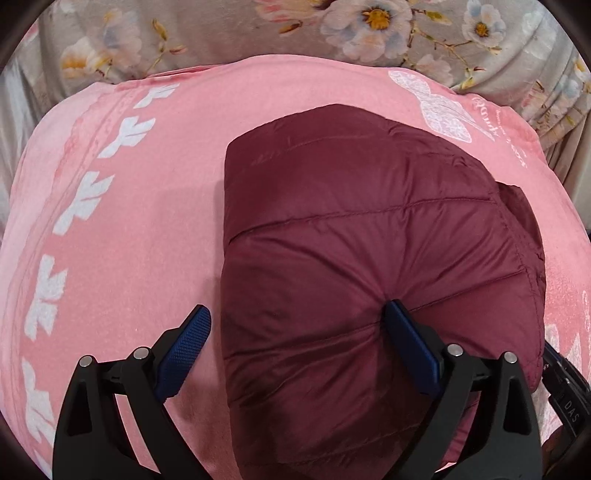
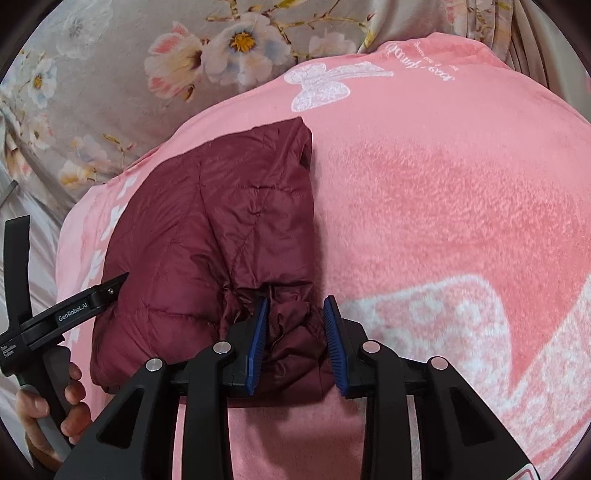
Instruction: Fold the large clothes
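A maroon quilted puffer jacket [image 1: 369,236] lies folded into a compact bundle on a pink blanket [image 1: 129,229]. My left gripper [image 1: 299,314] is open wide over the jacket's near left edge; its right finger [image 1: 410,343] presses into the fabric and its left finger [image 1: 186,347] rests over the blanket. In the right wrist view the jacket [image 2: 207,229] lies to the left. My right gripper [image 2: 295,306] is partly closed around a bunched fold at the jacket's near right corner [image 2: 291,332], with fabric between the pads. The left gripper's body [image 2: 70,314] and the hand holding it show at the left.
The pink blanket [image 2: 443,203] has white leaf and butterfly prints and covers the bed. A grey floral bedsheet [image 1: 332,33] lies beyond it, also seen in the right wrist view [image 2: 129,74]. Part of the right gripper's body [image 1: 565,391] shows at the lower right.
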Available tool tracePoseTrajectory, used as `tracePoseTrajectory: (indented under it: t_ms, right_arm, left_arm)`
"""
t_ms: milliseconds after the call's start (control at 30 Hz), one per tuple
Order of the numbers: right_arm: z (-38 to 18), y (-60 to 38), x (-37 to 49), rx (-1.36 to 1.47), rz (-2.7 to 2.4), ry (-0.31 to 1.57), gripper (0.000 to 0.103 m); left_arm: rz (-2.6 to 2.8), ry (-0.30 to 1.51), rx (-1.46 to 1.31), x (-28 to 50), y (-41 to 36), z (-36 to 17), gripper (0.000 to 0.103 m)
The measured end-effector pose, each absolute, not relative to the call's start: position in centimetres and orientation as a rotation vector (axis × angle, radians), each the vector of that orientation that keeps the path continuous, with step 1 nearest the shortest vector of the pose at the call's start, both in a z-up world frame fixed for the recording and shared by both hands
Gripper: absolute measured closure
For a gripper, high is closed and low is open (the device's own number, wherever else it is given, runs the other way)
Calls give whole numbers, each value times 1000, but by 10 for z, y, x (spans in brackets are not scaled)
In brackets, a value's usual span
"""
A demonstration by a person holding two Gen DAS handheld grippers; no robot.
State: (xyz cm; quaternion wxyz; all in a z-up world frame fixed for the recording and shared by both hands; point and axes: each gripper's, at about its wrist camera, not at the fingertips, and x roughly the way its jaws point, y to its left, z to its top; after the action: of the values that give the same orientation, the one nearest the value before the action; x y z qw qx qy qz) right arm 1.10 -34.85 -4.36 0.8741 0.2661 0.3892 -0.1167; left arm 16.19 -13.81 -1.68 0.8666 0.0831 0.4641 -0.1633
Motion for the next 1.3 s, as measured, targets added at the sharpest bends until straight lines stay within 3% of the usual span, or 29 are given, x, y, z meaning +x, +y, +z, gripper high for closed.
tracePoseTrajectory:
  t_ms: [833, 1000, 1067, 1300]
  right_arm:
    - [-58, -341, 6, 557, -269, 761, 69]
    - [-36, -364, 10, 659, -229, 753, 54]
    - [-25, -381, 18, 719, -202, 713, 40]
    - [-45, -402, 81, 838, -87, 803, 36]
  left_arm:
    - [-326, 940, 191, 161, -137, -31, 5]
    - [-398, 1013, 41, 180, -111, -12, 5]
    - [-414, 1038, -64, 200, -95, -5, 5]
    - [-500, 1226, -299, 262, -82, -42, 5]
